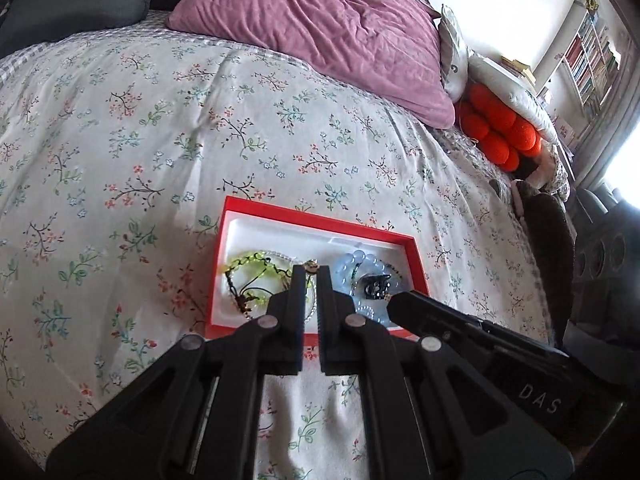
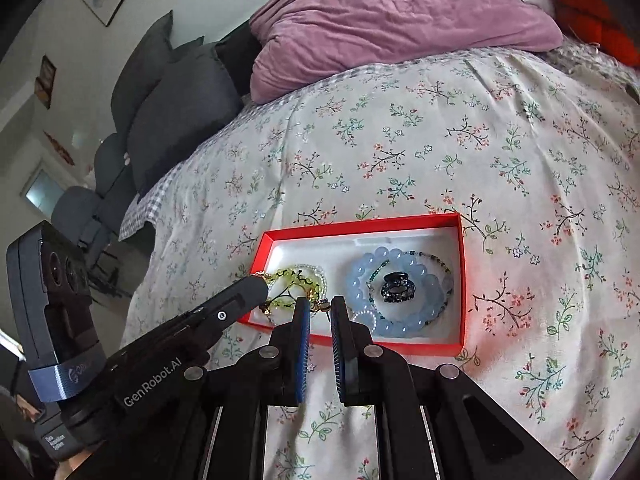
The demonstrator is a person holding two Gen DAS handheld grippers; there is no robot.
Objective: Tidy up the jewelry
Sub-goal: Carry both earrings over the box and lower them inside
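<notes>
A red box (image 1: 320, 222) (image 2: 360, 226) with a white lining lies on the floral bedspread (image 1: 120, 140). Inside are a light blue bead bracelet (image 1: 360, 260) (image 2: 400, 256), a black hair claw (image 1: 376, 284) (image 2: 398, 284) and a yellow-green bead strand (image 1: 248, 260) (image 2: 288, 272). My left gripper (image 1: 311, 276) hovers over the box's near edge, shut, with a small gold piece (image 1: 311, 267) pinched at its tips. Beside it my right gripper (image 2: 319, 304) is shut on another small gold piece (image 2: 322, 305). Each gripper's tip also shows in the other view, left gripper (image 2: 256, 284) and right gripper (image 1: 394, 300).
A pink pillow (image 1: 320, 20) (image 2: 400, 12) lies at the head of the bed, with an orange knotted cushion (image 1: 500, 124) to its right. Grey pillows (image 2: 172, 112) stand at the far left. A bookshelf (image 1: 592, 52) is against the right wall.
</notes>
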